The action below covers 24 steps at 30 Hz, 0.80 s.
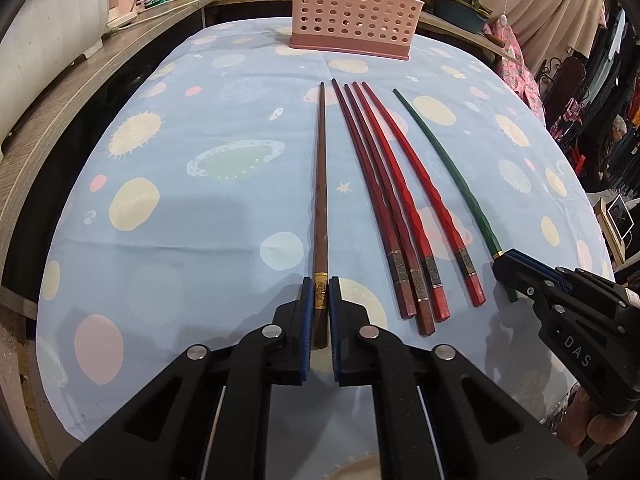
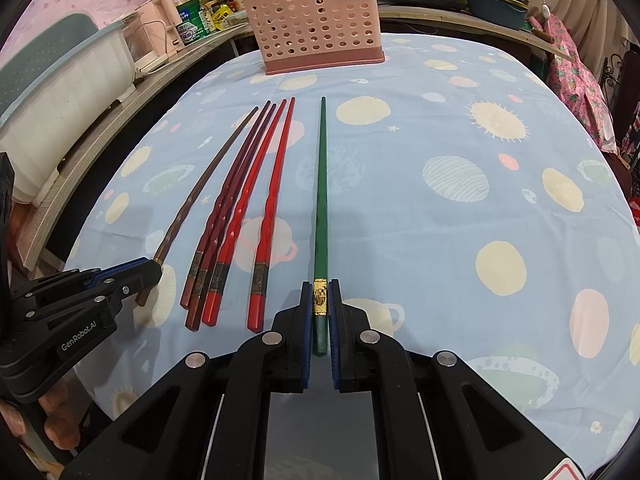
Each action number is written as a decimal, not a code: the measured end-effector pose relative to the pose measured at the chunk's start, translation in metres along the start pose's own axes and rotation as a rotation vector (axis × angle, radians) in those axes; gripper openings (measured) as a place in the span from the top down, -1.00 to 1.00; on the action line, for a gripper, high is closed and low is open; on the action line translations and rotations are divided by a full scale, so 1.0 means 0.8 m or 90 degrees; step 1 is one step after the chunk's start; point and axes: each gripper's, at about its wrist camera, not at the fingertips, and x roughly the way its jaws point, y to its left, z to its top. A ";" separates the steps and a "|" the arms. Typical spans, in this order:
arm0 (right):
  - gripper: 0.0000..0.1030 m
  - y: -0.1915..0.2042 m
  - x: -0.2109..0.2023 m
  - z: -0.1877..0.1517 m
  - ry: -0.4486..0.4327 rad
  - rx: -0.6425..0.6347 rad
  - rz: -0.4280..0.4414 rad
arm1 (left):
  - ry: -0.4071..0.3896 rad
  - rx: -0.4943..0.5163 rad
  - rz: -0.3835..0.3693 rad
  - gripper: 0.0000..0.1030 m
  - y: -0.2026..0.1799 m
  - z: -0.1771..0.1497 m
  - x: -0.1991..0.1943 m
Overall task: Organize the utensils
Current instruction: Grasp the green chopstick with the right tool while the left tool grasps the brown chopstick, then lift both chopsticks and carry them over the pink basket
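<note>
Several chopsticks lie side by side on the blue planet-print tablecloth [image 1: 180, 208]. My left gripper [image 1: 321, 290] is shut on the thick end of the brown chopstick [image 1: 321, 184], which lies flat on the cloth. My right gripper [image 2: 321, 294] is shut on the thick end of the green chopstick [image 2: 321, 200], also flat on the cloth. Between them lie two dark red chopsticks [image 1: 376, 184] and two bright red chopsticks [image 1: 416, 184]. The pink perforated utensil basket [image 1: 352, 8] stands upright at the far edge of the table, also in the right wrist view [image 2: 316, 16].
A wooden shelf [image 1: 72, 92] runs along the left with a white tub [image 2: 60, 92], a pink appliance and food packets. Pots and a blue dish [image 2: 496, 4] stand behind the basket. Hanging clothes are at the right.
</note>
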 end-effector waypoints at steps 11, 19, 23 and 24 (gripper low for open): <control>0.87 -0.002 -0.025 0.033 -0.047 0.001 0.001 | -0.025 -0.021 -0.005 0.86 0.007 0.020 -0.021; 0.87 -0.013 -0.055 0.086 -0.110 0.000 -0.001 | -0.058 -0.039 -0.006 0.86 0.018 0.057 -0.049; 0.87 -0.015 -0.070 0.116 -0.143 0.000 0.003 | -0.085 -0.045 -0.004 0.86 0.023 0.081 -0.065; 0.87 -0.015 -0.074 0.123 -0.150 0.001 0.005 | -0.095 -0.046 -0.004 0.86 0.024 0.089 -0.071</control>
